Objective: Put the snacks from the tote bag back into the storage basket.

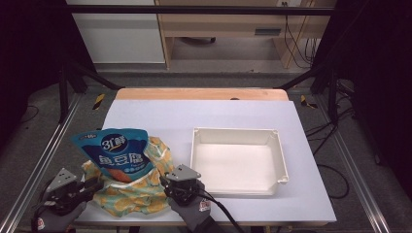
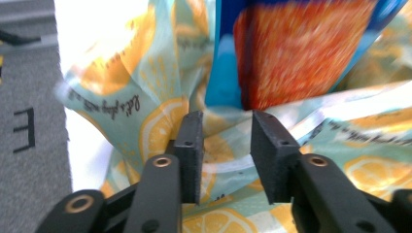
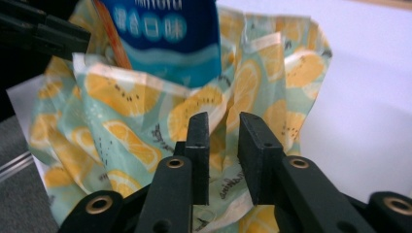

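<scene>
- Cataloguing one snack pouch (image 1: 118, 153), blue with an orange panel and printed characters, standing upright inside a lemon-print fabric bag (image 1: 133, 194); its top half rises clear of the cloth, just ahead of both claws and between them.
- Left gripper (image 1: 92, 184): jaws parted, a fold of the bag's edge lying in the gap; the pads do not look pressed onto it. The pouch's lower corner sits directly beyond the jaw tips.
- Right gripper (image 1: 167, 180): jaws parted by a narrow gap, bag cloth just ahead of and between them, no clamping visible.
- Lemon-print fabric bag: soft, thin, crumpled; judged light and limp, likely to slump or fold once let go. Best taken at the hemmed rim (image 3: 145, 80) on each side, where the doubled edge gives the pads something to bite.
- Snack pouch: glossy film, judged light, slippery and crushable; contents may be fragile. Best pinched at its flat sealed top edge, not across the puffed middle.
- White plastic tray (image 1: 283, 160): rigid, shallow, well off to the right gripper's far side, apart from the bag.
- Table mat (image 1: 204, 116): pale, smooth; the bag rests on its near left corner.
</scene>
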